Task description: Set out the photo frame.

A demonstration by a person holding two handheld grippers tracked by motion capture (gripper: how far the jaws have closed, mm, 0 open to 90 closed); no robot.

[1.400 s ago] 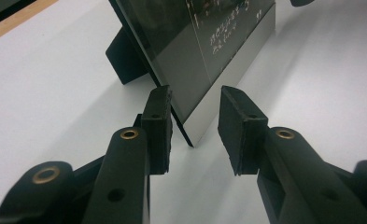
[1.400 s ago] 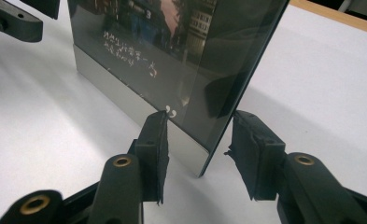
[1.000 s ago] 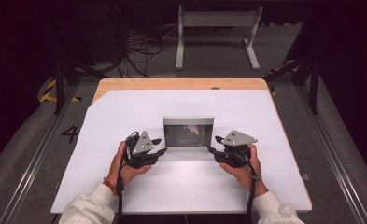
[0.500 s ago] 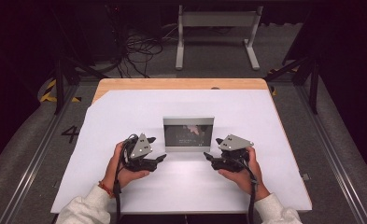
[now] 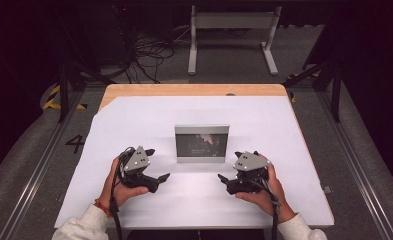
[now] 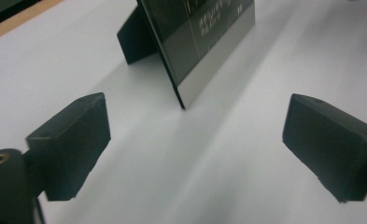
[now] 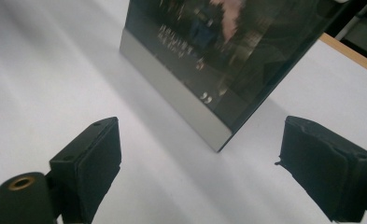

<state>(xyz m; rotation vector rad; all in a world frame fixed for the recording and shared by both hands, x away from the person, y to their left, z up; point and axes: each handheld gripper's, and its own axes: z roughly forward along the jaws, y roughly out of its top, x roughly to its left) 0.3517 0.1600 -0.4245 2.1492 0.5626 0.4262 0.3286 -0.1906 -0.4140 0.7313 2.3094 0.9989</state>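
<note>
A: With both sets of jaws having just been opening, the left gripper (image 5: 158,171) and right gripper (image 5: 225,175) stand wide apart and empty, nothing between the pads. The picture frame (image 5: 202,143) stands upright mid-table, just beyond both, touching neither.

B: Confirmed in the left gripper view: frame's near corner (image 6: 181,100) sits ahead of the jaws, back stand (image 6: 135,35) propping it. Main risk?

A: Tipping. The frame leans on that one stand, so a nudge from either fingertip against the glass face probably pushes it over backward. A knock at a lower corner likely spins it instead.

B: In the right gripper view the silver bottom strip (image 7: 172,95) is close ahead. Drifting forward with the jaws this wide, one pad clips the corner.

A: Agreed. Cables trailing off each gripper look like a lesser snag risk, since they run toward the person.

B: Room to move?

A: Plenty. The white sheet (image 5: 134,120) is bare to both sides and behind the frame. The wooden table edge (image 5: 184,90) at the far side is well apart from the frame. The near edge is tighter: both hands sit near it.
</note>
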